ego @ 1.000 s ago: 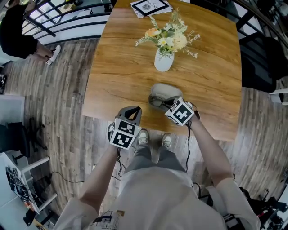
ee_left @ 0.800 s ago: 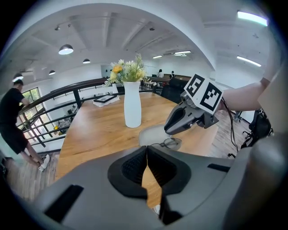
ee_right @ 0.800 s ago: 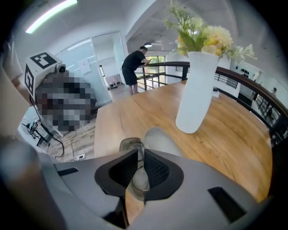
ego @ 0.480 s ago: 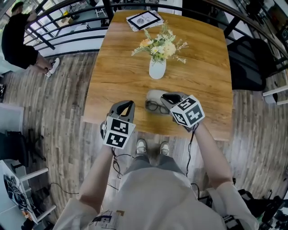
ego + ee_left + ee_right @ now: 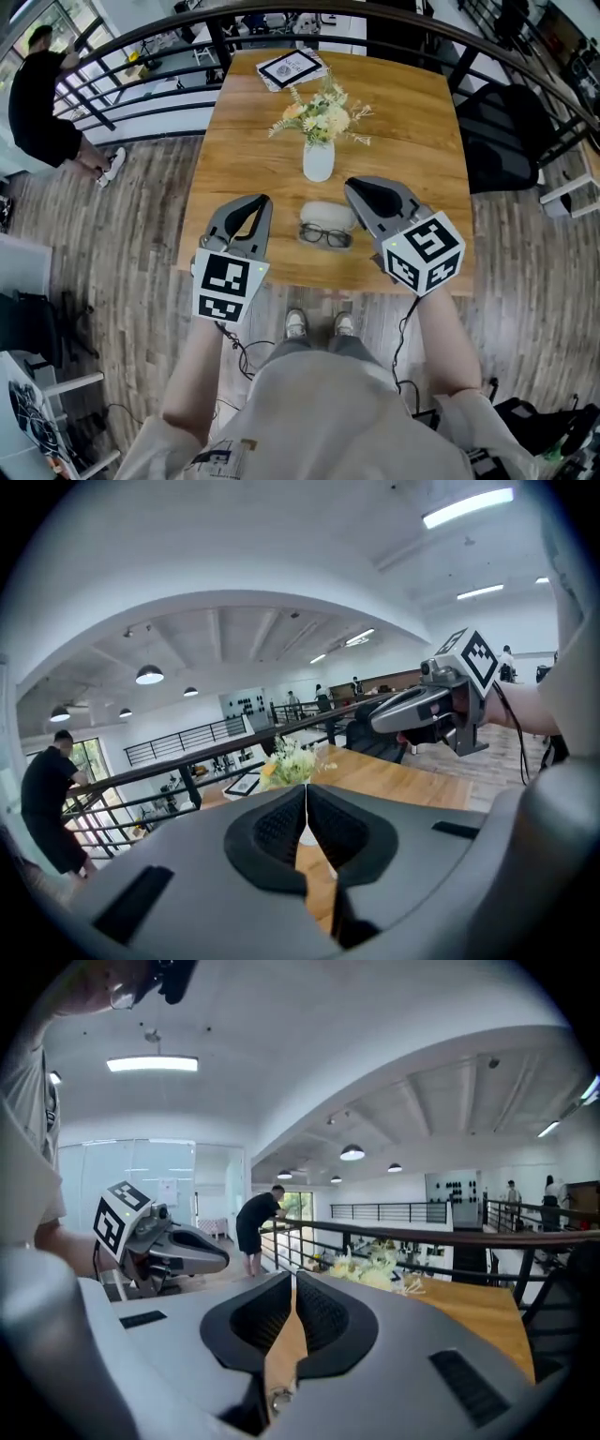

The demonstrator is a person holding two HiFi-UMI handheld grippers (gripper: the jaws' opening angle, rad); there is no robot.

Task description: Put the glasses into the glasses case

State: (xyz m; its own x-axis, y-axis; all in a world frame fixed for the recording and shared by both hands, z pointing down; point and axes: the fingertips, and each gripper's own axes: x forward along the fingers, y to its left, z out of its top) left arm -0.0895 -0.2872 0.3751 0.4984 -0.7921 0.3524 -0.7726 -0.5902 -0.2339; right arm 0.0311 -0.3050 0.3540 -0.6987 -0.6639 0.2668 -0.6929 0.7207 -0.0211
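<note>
1. The left claw (image 5: 306, 787) is clenched, its two black ribbed pads pressed together with nothing between them; the right claw (image 5: 293, 1277) has just been closing, and its pad tips now meet, also on nothing.
2. A second ago the right claw was down at the glasses and case, and the left hung at the near edge of the honey-coloured wooden surface (image 5: 412, 141); now both claws are lifted clear of it and loom larger in the head view.
3. The dark-framed glasses (image 5: 326, 235) lie on the surface, outside the pale grey oval glasses case (image 5: 330, 215) and just on its near side; in the head view they sit between the two claws; whether frame and case touch I cannot tell.
4. The head view itself has shifted since then; the white vase of pale yellow and orange flowers (image 5: 318, 161) sits lower in the picture, and the black-framed card (image 5: 292, 67) at the far edge now shows whole.
5. Only the head view shows the glasses and the case; neither gripper view takes them in.
6. The left gripper view alone shows the right claw from the side, with its marker cube and the hand that holds it; the right gripper view shows the left claw the same way.
7. Both gripper views catch the flowers, the black metal railing (image 5: 141, 47) and the person in black clothes (image 5: 42, 103) leaning at it; they also show the white ceiling with its lamps, which the head view does not.
</note>
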